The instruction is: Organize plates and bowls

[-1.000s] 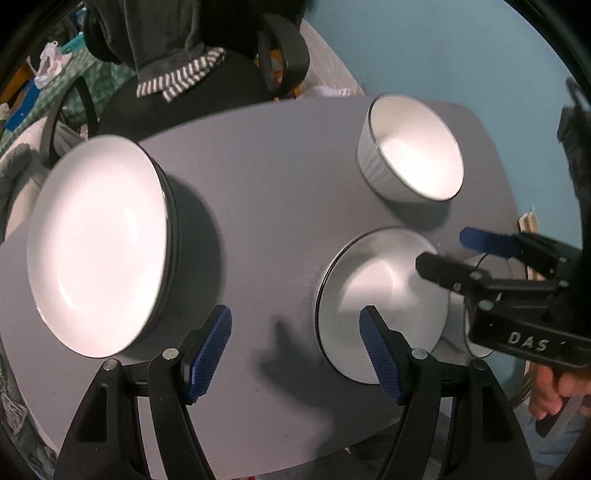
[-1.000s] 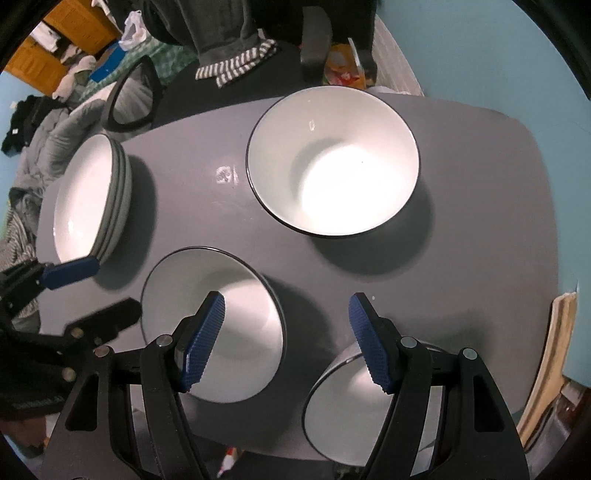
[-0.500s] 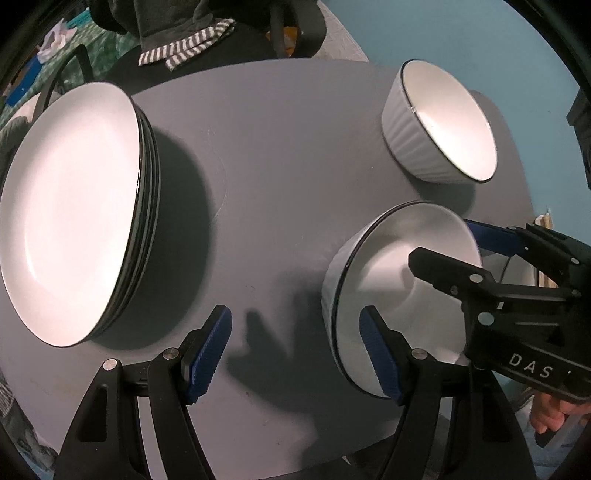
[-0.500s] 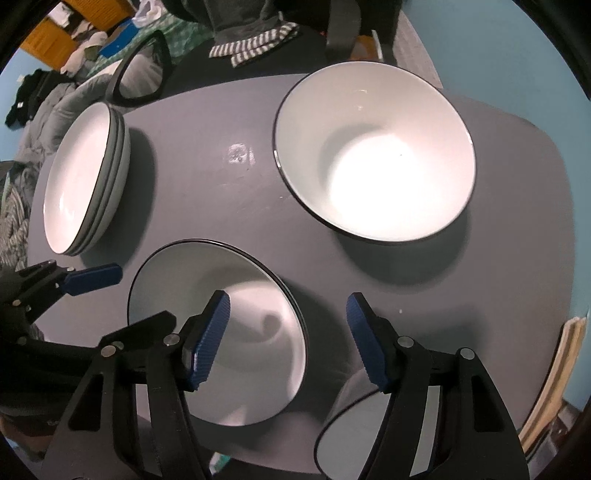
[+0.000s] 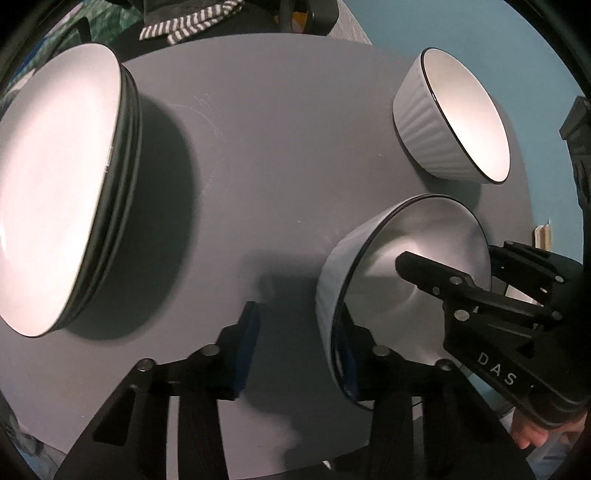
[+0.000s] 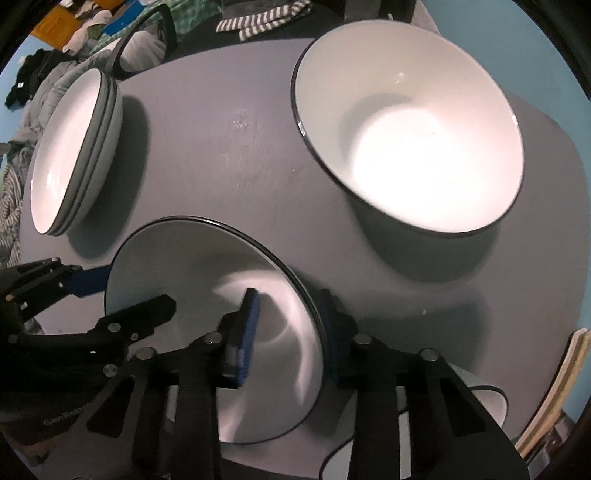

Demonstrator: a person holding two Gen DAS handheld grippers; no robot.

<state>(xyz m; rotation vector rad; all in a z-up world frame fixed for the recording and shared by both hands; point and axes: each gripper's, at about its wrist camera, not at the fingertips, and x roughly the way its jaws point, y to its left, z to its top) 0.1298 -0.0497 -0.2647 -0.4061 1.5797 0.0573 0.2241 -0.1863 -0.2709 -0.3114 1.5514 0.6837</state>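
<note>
Surface: a round grey table (image 5: 280, 155) carries all the crockery.
Left gripper: the left gripper (image 5: 299, 347), black with blue pads, has its jaws apart and set astride the near wall of a white ribbed bowl with a thin black rim (image 5: 417, 280); one pad lies outside the wall and the other is hidden inside it. Neither view shows whether the pads press the wall.
Right gripper: the right gripper (image 6: 288, 332), of the same build, straddles the opposite rim of that bowl (image 6: 207, 306), one blue pad inside and one outside. Contact cannot be told here either.
Held bowl: it sits at the near edge of the table, between the two grippers; whether its base touches the table cannot be told.
Second bowl: a larger white ribbed bowl with a black rim (image 6: 417, 140) stands farther back on the table, well apart from the first.
Plates: a stack of white plates with dark rims (image 5: 55, 177) lies at the left side of the table.
Third bowl: part of another white black-rimmed bowl (image 6: 476, 410) shows at the near right edge in the right wrist view, behind the right gripper.
Background: a teal wall (image 5: 461, 26) and a striped cloth (image 6: 266, 18) lie beyond the table.
</note>
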